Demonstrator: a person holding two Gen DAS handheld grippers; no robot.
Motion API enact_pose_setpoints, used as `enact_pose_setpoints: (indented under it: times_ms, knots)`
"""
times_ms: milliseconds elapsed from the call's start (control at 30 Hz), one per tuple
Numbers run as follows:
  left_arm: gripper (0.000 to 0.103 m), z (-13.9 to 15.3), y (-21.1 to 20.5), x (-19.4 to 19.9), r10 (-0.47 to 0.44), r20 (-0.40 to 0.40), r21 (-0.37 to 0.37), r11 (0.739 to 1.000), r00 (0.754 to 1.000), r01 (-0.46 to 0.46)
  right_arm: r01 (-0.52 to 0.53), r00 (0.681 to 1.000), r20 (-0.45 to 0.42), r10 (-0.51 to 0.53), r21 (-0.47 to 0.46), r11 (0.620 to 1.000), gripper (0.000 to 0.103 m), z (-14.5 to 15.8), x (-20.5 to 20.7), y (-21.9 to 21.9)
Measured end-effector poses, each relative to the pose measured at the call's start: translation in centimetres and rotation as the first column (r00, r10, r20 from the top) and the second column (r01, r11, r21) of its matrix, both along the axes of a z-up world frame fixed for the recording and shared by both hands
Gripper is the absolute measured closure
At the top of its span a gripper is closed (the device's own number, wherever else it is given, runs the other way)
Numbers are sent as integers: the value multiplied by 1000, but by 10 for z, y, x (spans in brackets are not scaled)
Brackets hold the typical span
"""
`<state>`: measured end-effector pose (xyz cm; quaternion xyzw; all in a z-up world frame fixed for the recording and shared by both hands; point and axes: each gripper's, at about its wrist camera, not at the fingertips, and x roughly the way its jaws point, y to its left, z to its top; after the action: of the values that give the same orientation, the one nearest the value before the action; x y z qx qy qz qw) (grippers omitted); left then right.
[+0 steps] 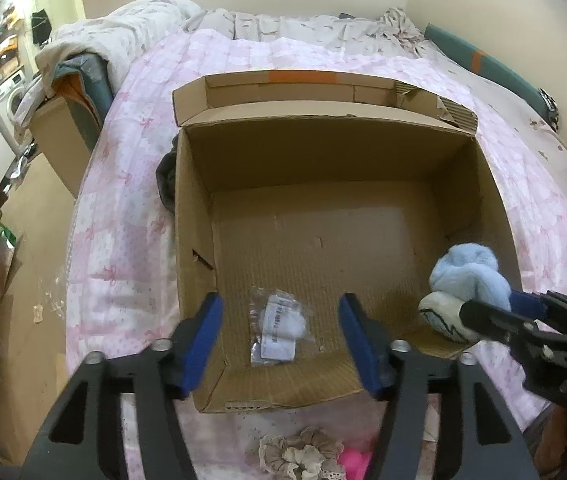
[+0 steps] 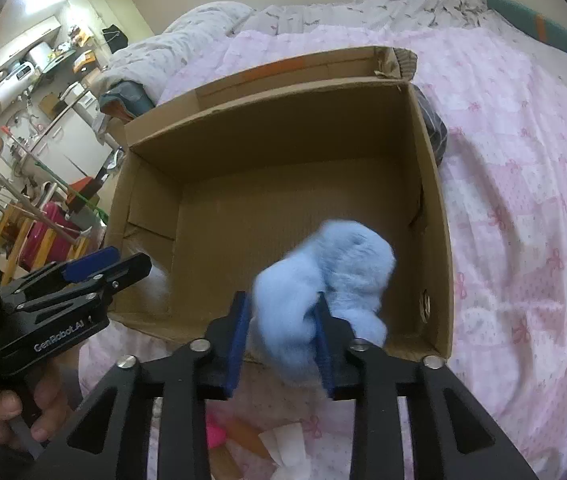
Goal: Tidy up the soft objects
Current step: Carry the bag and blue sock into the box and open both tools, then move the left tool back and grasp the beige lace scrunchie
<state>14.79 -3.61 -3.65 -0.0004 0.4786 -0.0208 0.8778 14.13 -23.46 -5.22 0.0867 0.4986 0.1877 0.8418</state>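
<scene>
An open cardboard box (image 1: pixel 195 208) (image 2: pixel 431 200) sits on a pink quilted bed. My right gripper (image 2: pixel 281 312) is shut on a fluffy light-blue plush toy (image 2: pixel 331 268) and holds it over the box's near edge. In the left wrist view the plush toy (image 1: pixel 467 272) shows at the box's right wall, with the right gripper (image 1: pixel 495 308) behind it. My left gripper (image 1: pixel 281 316) is open and empty over the box's near wall; it also shows in the right wrist view (image 2: pixel 103 266). A small clear plastic packet (image 1: pixel 277 328) lies on the box floor.
A beige scrunchie (image 1: pixel 303 456) and a pink object (image 1: pixel 353 464) lie on the bed in front of the box. Dark fabric (image 1: pixel 165 182) is tucked against the box's side. White tissue (image 2: pixel 287 450) lies near my right gripper. The bed's left edge drops to the floor.
</scene>
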Motion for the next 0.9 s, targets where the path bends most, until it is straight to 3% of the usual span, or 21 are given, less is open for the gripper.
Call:
enact_pose_setpoints:
  times_ms: [67, 167, 233, 900]
  knots:
    - [33, 1, -1, 0, -5, 3, 2, 1000, 1000, 5, 0, 1000, -4, 0, 22, 1000, 37, 0, 0, 0]
    - [33, 4, -3, -2, -9, 20, 10, 1000, 1000, 8, 9, 1000, 0, -9, 43, 999, 22, 2, 0, -1]
    - [33, 5, -4, -2, -8, 27, 18, 1000, 1000, 8, 13, 1000, 9, -13, 57, 998, 19, 4, 0, -2]
    - [33, 12, 5, -14, 0, 59, 42, 999, 998, -2, 8, 1000, 6, -8, 45, 999, 18, 2, -2, -2]
